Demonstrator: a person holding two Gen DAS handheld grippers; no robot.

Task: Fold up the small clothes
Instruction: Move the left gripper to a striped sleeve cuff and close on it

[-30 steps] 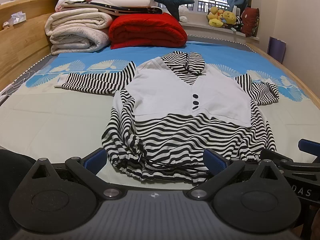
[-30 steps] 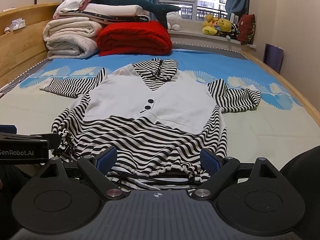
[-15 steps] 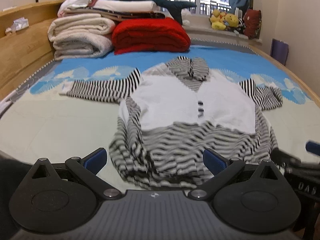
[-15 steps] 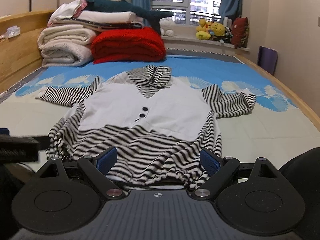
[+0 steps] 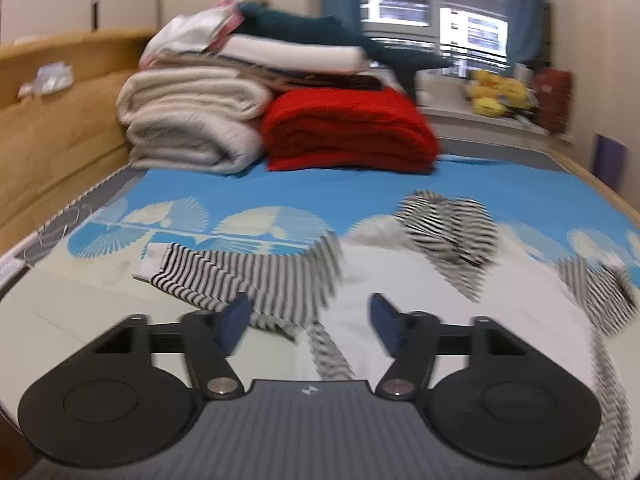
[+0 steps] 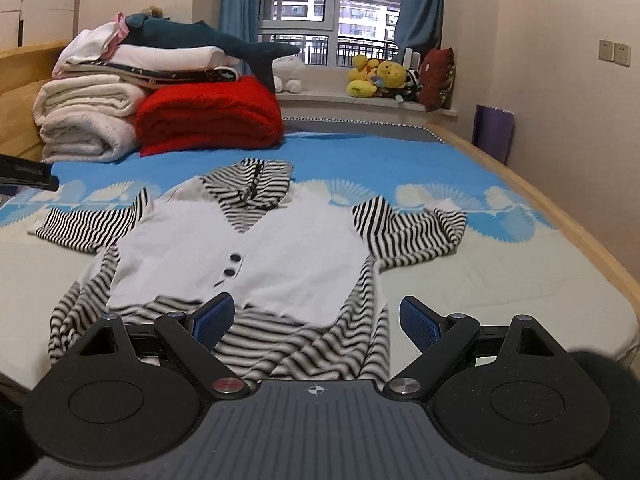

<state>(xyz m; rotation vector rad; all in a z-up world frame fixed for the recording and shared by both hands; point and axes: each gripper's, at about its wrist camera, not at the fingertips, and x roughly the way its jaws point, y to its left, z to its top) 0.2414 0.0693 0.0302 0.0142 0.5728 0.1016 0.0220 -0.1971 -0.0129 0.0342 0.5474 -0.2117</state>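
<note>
Motion-blurred striped top (image 5: 420, 280), its hem cut off below, left wrist view

Left gripper (image 5: 307, 322): lower centre, jaws partly apart and just been closing, nothing pinched. Striped top (image 5: 440, 300): flat on bed (image 5: 280, 196), blurred; left sleeve (image 5: 224, 276) beyond the fingertips. Red blanket (image 5: 348, 132), cream blankets (image 5: 192, 120): upper centre and upper left.
</note>
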